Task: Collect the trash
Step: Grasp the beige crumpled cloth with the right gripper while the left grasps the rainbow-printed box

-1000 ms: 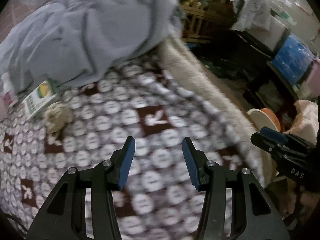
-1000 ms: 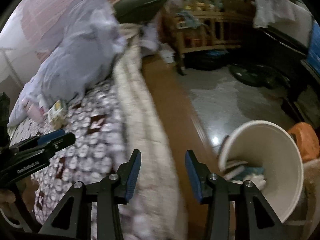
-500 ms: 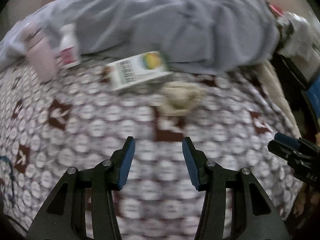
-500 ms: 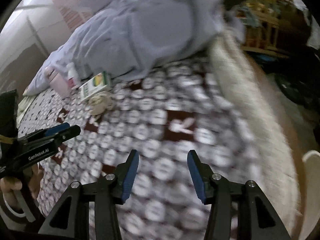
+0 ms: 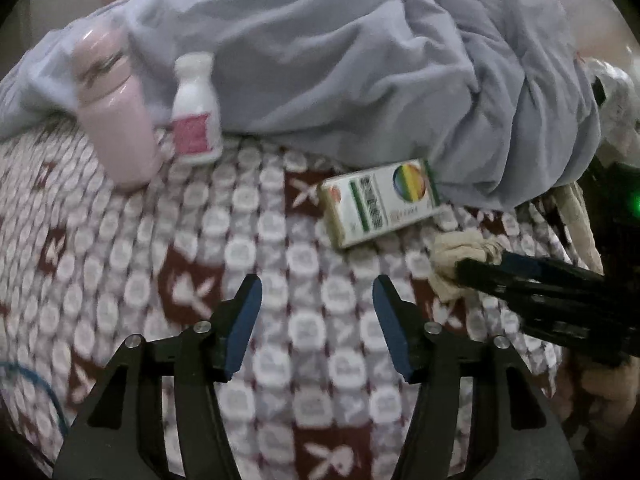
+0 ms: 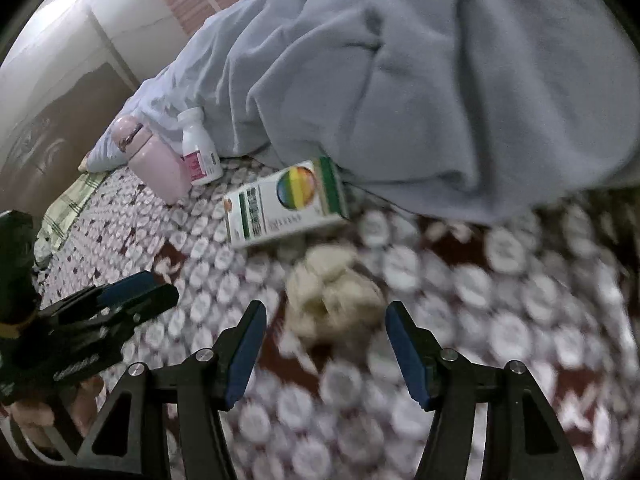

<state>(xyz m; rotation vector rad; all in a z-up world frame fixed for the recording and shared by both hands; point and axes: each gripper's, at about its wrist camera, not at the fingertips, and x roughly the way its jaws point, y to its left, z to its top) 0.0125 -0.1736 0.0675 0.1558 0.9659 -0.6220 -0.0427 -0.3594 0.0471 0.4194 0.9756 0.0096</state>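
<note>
A crumpled beige tissue wad (image 6: 332, 292) lies on the patterned bedspread (image 6: 500, 304). My right gripper (image 6: 324, 320) is open, its jaws on either side of the wad's near end. The wad also shows in the left wrist view (image 5: 460, 256), partly behind the right gripper (image 5: 532, 280). A white and green carton (image 6: 284, 204) lies flat just beyond the wad; it also shows in the left wrist view (image 5: 380, 204). My left gripper (image 5: 316, 304) is open and empty over the bedspread, left of the carton; in the right wrist view it (image 6: 132, 296) is at the left.
A pink bottle (image 5: 116, 120) and a white pill bottle with a pink label (image 5: 196, 112) lie against a bunched grey blanket (image 5: 340, 60) at the back. The blanket overhangs the carton's far end. A wall and dark headboard (image 6: 48, 128) are at the far left.
Both grippers have swung left from the bed's edge and the floor onto the bed. The right gripper has closed in on the tissue wad. The white bin has left the view.
</note>
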